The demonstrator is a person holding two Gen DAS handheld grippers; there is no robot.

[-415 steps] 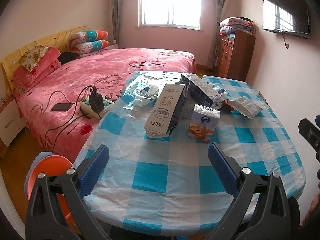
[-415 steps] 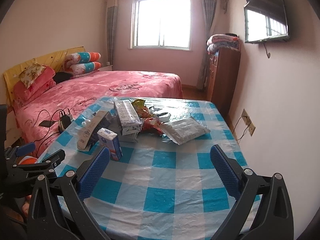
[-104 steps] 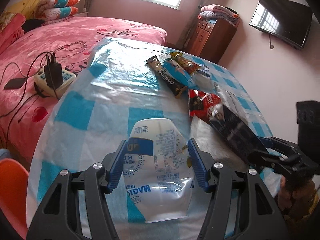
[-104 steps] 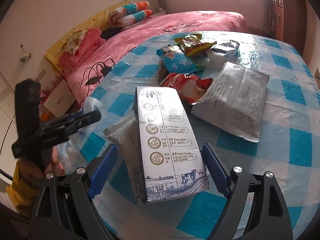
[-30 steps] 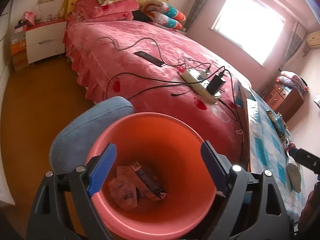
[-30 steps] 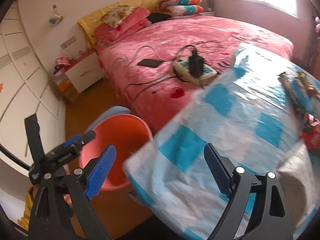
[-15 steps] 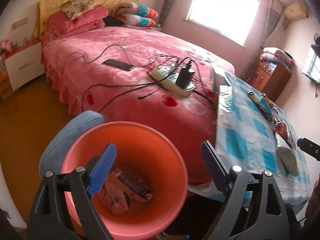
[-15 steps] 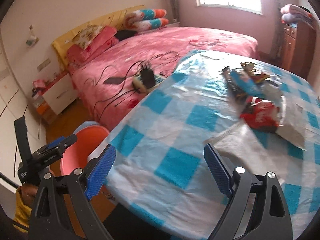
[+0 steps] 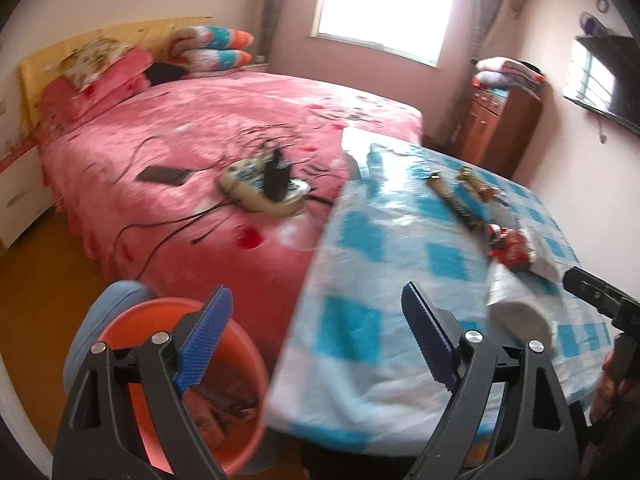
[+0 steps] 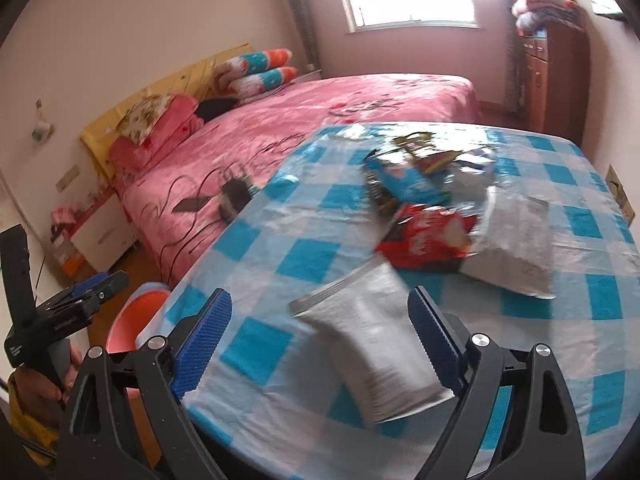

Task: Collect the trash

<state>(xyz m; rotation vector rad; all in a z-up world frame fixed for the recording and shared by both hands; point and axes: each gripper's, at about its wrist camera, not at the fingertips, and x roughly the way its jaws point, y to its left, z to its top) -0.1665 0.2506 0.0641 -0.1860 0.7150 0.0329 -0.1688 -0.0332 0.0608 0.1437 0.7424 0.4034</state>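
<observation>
I am holding my right gripper (image 10: 320, 336) over the near edge of the table (image 10: 304, 256). Its blue fingers (image 10: 202, 334) are standing wide apart and are pinching nothing. A grey flat bag (image 10: 372, 340) is lying on the table, showing in the gap between the two fingers, but the fingers are not pressing on it. Past it, a red snack bag (image 10: 428, 238) is lying partly under a grey paper packet (image 10: 516, 240). A blue snack bag (image 10: 404, 178) and a shiny silver wrapper (image 10: 468, 172) are lying farther back, in the middle of the table.

I am holding my left gripper (image 9: 316, 344) off the left side of the table (image 9: 360, 328). Its jaws are spread wide too, with nothing between them. The orange bin (image 9: 240, 360) is sitting on the floor, down behind the left finger, just beside the table. Some crumpled trash (image 9: 224, 400) is lying in the bottom of it. A blue stool (image 9: 104, 320) is touching the bin on its far side.

Farther out, a pink bed (image 9: 224, 128) is standing next to the table. A white power strip (image 9: 256, 188) with a black plug is lying on it, and a dark phone (image 9: 164, 175) is lying near that.
</observation>
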